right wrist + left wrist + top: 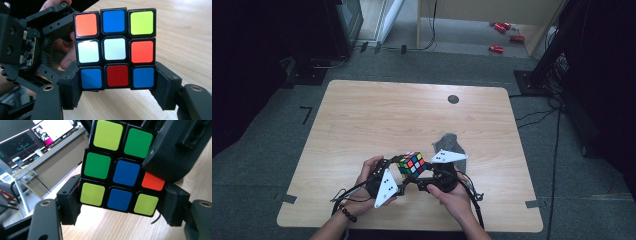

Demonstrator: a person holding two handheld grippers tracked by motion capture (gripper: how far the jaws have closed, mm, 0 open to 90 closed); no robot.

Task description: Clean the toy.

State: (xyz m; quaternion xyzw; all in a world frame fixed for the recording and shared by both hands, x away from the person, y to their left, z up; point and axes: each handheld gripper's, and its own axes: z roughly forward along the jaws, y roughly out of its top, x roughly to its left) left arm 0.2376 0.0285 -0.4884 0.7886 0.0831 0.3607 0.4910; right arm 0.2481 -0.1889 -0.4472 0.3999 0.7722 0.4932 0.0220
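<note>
A scrambled Rubik's cube (412, 164) is held just above the wooden table (362, 120) near its front edge, between both grippers. My left gripper (120, 202) is shut on the cube (117, 173), clamping the bottom row of the face with green, blue and yellow stickers. My right gripper (117, 80) is shut on the cube (115, 50) too, pinching the blue-red-blue row of the white-centred face. In the high view the left gripper (401, 173) comes from the left and the right gripper (425, 173) from the right. The right gripper's jaw covers the cube's upper right corner in the left gripper view.
A crumpled dark grey cloth (451, 142) lies just behind the right gripper. A small black disc (453, 99) sits near the table's far edge. Red objects (504, 35) lie on the floor beyond. Monitors (37, 135) stand on a desk in the background.
</note>
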